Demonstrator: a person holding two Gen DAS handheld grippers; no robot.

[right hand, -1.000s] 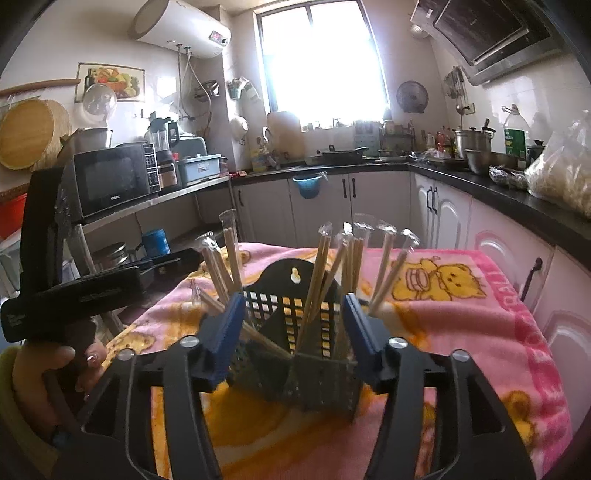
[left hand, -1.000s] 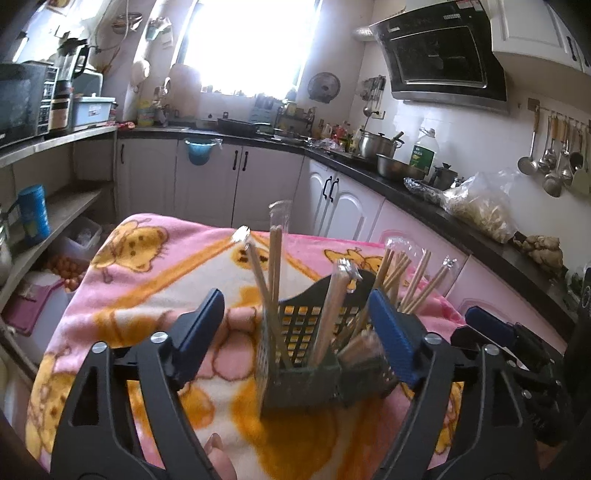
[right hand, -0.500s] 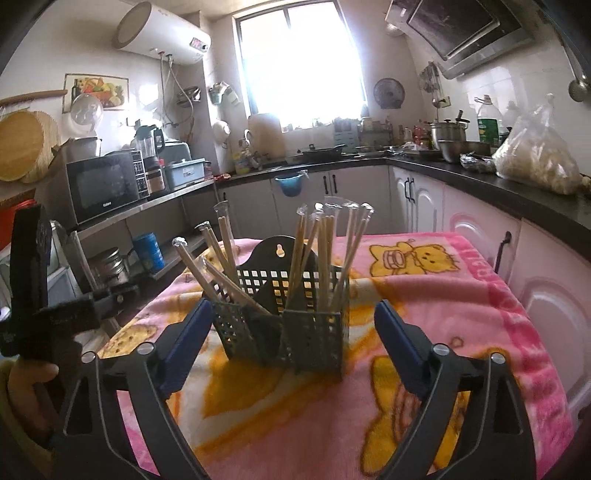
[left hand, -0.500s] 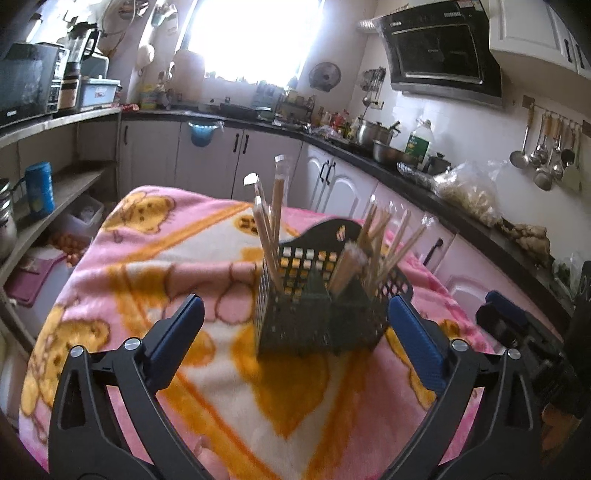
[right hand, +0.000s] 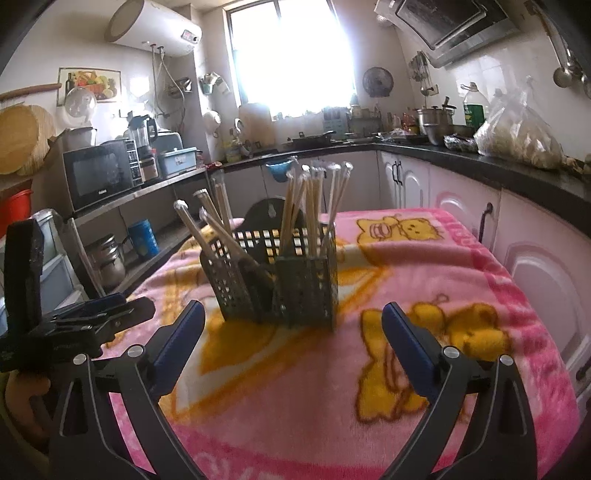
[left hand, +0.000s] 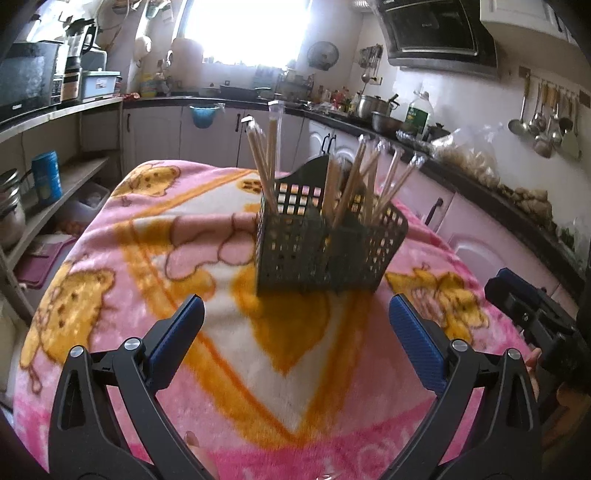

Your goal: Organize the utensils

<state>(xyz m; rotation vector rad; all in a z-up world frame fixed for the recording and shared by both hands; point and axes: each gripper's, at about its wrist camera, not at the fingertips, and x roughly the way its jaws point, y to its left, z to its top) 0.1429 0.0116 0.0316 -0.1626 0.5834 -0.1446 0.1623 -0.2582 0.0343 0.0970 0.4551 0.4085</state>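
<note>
Both grippers are released: the left gripper (left hand: pixel 295 314) holds nothing, and the right gripper (right hand: pixel 293 319) has just been opening, nothing between its jaws. The dark perforated plastic utensil basket (left hand: pixel 325 251), holding wrapped wooden chopsticks (left hand: pixel 266 162), stands upright on the pink cartoon-bear blanket (left hand: pixel 147 258), apart from both.

— What covers the table?
— A pink blanket (right hand: pixel 424 280) with yellow cartoon bears.

— And on the far left?
— A black microwave (right hand: pixel 98 175) on a shelf, a blender (right hand: pixel 142 138) just beside it, and a blue tin (right hand: pixel 144 238) on the shelf below.

— Higher up?
— A white water heater (right hand: pixel 155 31) on the wall, left of the bright window (right hand: pixel 291 55).

— On the right?
— A dark counter (right hand: pixel 480 162) bearing a steel pot (right hand: pixel 434 120), a green-labelled bottle (right hand: pixel 472 107) and a filled plastic bag (right hand: pixel 517 133); ladles (left hand: pixel 543 118) hang on the wall.
</note>
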